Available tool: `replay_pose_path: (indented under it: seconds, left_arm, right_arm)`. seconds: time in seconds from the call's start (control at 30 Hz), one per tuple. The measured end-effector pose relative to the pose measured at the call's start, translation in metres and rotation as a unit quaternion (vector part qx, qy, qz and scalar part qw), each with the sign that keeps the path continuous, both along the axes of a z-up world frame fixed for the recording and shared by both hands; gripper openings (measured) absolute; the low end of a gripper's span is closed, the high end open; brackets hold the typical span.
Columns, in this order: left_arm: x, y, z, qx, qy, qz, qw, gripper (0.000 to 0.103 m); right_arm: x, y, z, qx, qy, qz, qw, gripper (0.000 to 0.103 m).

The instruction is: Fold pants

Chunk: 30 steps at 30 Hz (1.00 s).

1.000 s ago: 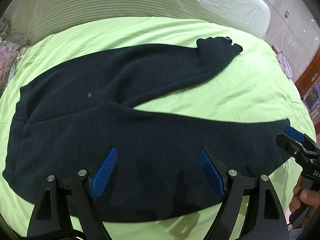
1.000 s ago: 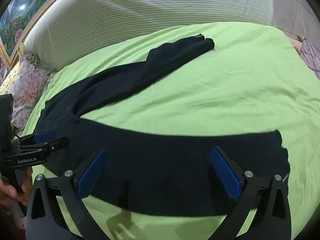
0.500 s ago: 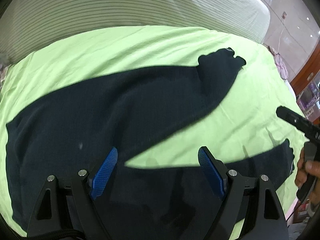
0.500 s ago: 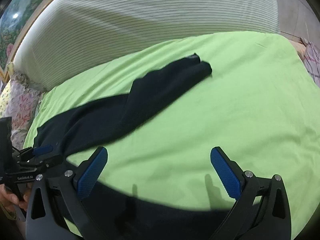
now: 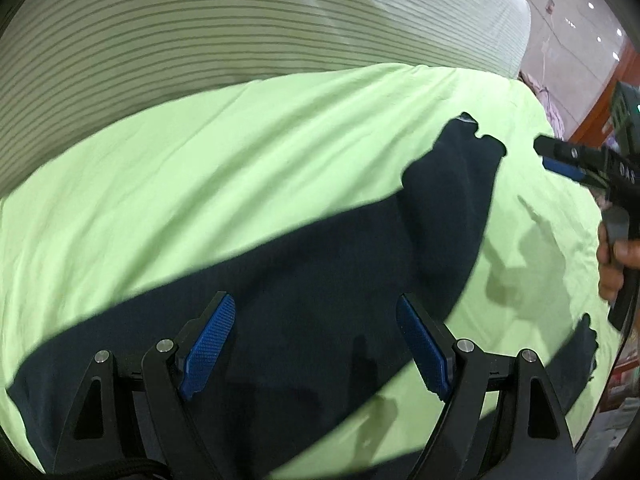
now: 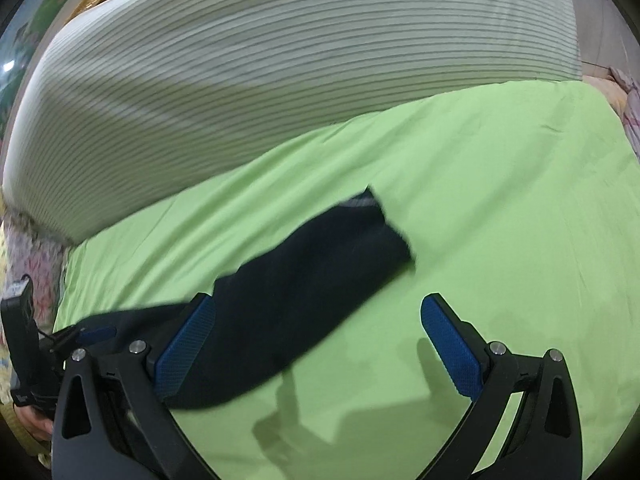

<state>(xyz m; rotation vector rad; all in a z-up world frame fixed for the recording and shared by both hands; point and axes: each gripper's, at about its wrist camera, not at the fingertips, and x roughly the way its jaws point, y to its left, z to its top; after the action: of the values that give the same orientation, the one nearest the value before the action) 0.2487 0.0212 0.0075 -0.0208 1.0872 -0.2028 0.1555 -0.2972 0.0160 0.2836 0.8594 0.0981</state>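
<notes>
Dark navy pants (image 5: 320, 280) lie flat on a lime green sheet (image 5: 200, 168). In the left wrist view the far leg runs up to the right to its cuff (image 5: 472, 140); the near leg's cuff (image 5: 586, 344) shows at the right edge. My left gripper (image 5: 316, 344) is open and empty over the far leg. My right gripper (image 6: 316, 344) is open and empty, with the far leg (image 6: 312, 284) under its left finger and its cuff (image 6: 376, 220) ahead. The right gripper also shows in the left wrist view (image 5: 560, 160), beyond the cuff.
A white-and-grey striped cover (image 6: 280, 80) rises behind the green sheet. Floral pillows (image 6: 36, 264) sit at the left. The left gripper's tool (image 6: 44, 344) shows at the left edge of the right wrist view. A tiled floor and wooden furniture (image 5: 592, 92) lie off the right side.
Both grippers have moved forward from over the near leg to over the far leg. The right gripper has come level with the far cuff. Both stay open; the pants have not moved.
</notes>
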Motion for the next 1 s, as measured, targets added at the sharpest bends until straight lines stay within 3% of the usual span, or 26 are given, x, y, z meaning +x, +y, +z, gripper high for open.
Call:
replay_pose_path:
  seconds: [0.3, 0.4, 0.5, 0.53, 0.57, 0.67, 0.7, 0.73, 0.83, 1.0]
  left_arm:
    - [0.055, 0.008, -0.026, 0.015, 0.037, -0.040, 0.9984, 0.083]
    - [0.064, 0.012, -0.033, 0.002, 0.058, -0.053, 0.9969, 0.083]
    - [0.071, 0.011, -0.039, -0.006, 0.080, -0.071, 0.9942, 0.079]
    - [0.071, 0.011, -0.042, -0.002, 0.086, -0.075, 0.9935, 0.076]
    - [0.072, 0.009, -0.044, 0.003, 0.089, -0.081, 0.9927, 0.075]
    - [0.069, 0.005, -0.044, 0.005, 0.101, -0.112, 0.9886, 0.050]
    - [0.068, 0.004, -0.045, 0.001, 0.110, -0.122, 0.9864, 0.035]
    - [0.065, 0.002, -0.046, -0.006, 0.123, -0.136, 0.9830, 0.019]
    - [0.052, 0.000, -0.043, 0.007, 0.122, -0.166, 0.9784, 0.008]
    - [0.024, 0.009, -0.019, -0.016, 0.101, -0.175, 0.9793, 0.005]
  right_arm:
    - [0.079, -0.010, -0.009, -0.033, 0.021, 0.025, 0.999, 0.102]
    - [0.096, -0.011, -0.017, -0.029, 0.034, 0.035, 0.998, 0.098]
    - [0.113, -0.015, -0.029, -0.014, 0.061, 0.041, 0.997, 0.085]
    - [0.117, -0.015, -0.033, -0.009, 0.068, 0.045, 0.997, 0.076]
    - [0.121, -0.016, -0.036, 0.000, 0.074, 0.053, 0.996, 0.056]
    - [0.120, -0.015, -0.040, 0.008, 0.081, 0.059, 0.995, 0.016]
    - [0.117, -0.016, -0.038, 0.012, 0.074, 0.062, 0.995, 0.011]
    - [0.113, -0.017, -0.036, 0.017, 0.068, 0.064, 0.995, 0.009]
    - [0.097, -0.021, -0.027, 0.022, 0.051, 0.066, 0.996, 0.008]
    - [0.077, -0.036, -0.011, 0.040, 0.029, 0.055, 0.997, 0.008]
